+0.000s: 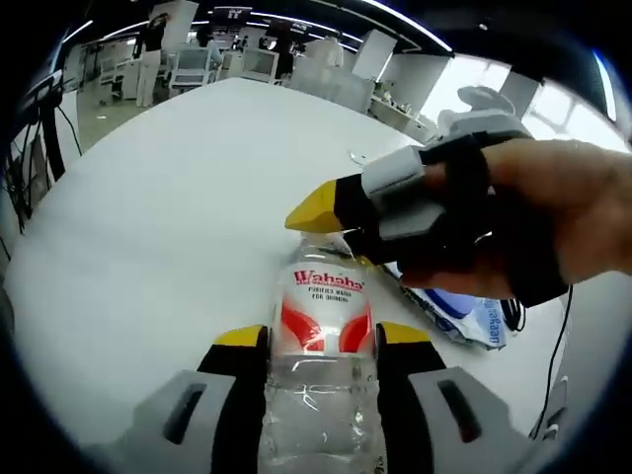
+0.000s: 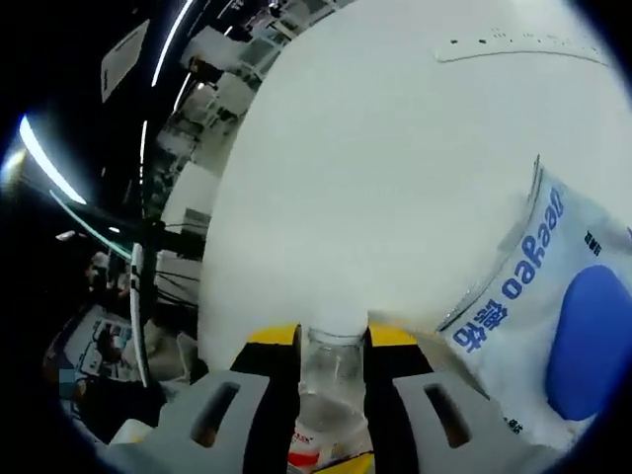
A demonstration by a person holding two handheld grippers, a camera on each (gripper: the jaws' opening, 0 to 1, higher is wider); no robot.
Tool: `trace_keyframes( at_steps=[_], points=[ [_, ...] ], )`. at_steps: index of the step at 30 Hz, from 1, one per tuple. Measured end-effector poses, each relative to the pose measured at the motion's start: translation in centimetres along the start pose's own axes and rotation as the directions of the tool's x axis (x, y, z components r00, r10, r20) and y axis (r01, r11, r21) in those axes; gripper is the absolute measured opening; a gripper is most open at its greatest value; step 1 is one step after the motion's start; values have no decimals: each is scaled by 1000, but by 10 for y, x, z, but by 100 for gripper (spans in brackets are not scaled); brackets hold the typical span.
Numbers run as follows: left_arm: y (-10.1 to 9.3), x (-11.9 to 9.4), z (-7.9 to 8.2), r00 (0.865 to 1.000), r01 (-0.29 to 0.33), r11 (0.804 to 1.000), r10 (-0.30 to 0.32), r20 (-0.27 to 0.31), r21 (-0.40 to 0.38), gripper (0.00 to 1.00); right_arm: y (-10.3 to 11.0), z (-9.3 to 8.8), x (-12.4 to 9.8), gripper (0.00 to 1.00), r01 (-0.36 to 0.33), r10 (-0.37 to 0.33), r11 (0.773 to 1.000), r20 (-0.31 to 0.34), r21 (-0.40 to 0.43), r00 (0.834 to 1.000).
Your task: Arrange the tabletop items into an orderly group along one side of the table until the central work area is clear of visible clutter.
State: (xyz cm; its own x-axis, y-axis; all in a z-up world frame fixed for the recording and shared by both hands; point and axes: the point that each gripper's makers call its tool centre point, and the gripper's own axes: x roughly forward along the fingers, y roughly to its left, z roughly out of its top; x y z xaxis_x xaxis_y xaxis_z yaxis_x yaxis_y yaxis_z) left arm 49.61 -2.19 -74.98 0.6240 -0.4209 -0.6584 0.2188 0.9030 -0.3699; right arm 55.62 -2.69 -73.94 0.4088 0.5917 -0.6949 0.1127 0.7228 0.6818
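- In the left gripper view, our left gripper (image 1: pixel 321 341) clasps the body of the water bottle (image 1: pixel 321 375), which lies between the jaws over the white worktop (image 1: pixel 178 227). The right gripper (image 1: pixel 331 222) comes in from the right in a person's hand (image 1: pixel 553 217), its yellow tips at the bottle's far end. We judge a two-ended hold wants both grippers moving together (no twisting).
- In the right gripper view, the right gripper (image 2: pixel 333 336) is clenched on the bottle's neck, its white cap (image 2: pixel 336 318) just beyond. A blue-printed packet (image 2: pixel 553 326) lies just beside, crowding the path; a white strip (image 2: pixel 513 44) rests well apart.
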Motion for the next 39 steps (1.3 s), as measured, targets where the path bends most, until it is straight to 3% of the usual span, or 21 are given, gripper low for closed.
trace_keyframes(
  at_steps=[1,8,13,16,19,20,22,23,28,32,33,39],
  points=[
    [0,0,0,1000,2,1000,-2,-2,-2,43,3,0,-1,18,-25,25,1000,8,16,1000],
    [-5,-9,0,999,46,998,-46,1,33,43,20,-1,-17,17,-97,102,990,51,-100,993],
    [-11,-21,-1,996,85,990,-87,13,112,43,37,1,-32,17,-170,195,958,90,-230,977],
    [-15,-31,-2,994,103,983,-108,23,154,43,48,-2,-46,17,-203,249,926,109,-317,962],
    [-17,-38,-2,991,117,974,-127,43,192,43,65,-14,-62,17,-251,319,882,113,-399,941],
    [-18,-42,-4,990,123,972,-136,48,200,43,70,-19,-68,17,-249,332,857,114,-452,936],
    [-20,-46,-6,987,134,965,-150,55,226,42,73,-25,-74,17,-239,325,857,119,-457,938],
    [-20,-49,-7,986,135,961,-154,66,240,42,78,-30,-78,17,-244,339,844,122,-479,933],
    [-21,-56,-7,983,143,960,-166,78,242,40,102,-51,-91,17,-233,383,717,91,-657,919],
    [-20,-58,4,981,138,957,-167,95,256,40,112,-49,-95,17,-238,397,703,92,-670,913],
    [-20,-57,9,982,132,952,-164,98,276,40,114,-45,-96,17,-232,402,686,94,-689,911],
    [-24,-47,45,976,124,934,-176,130,335,40,123,-12,-104,17,-225,437,680,139,-697,889]
  ],
)
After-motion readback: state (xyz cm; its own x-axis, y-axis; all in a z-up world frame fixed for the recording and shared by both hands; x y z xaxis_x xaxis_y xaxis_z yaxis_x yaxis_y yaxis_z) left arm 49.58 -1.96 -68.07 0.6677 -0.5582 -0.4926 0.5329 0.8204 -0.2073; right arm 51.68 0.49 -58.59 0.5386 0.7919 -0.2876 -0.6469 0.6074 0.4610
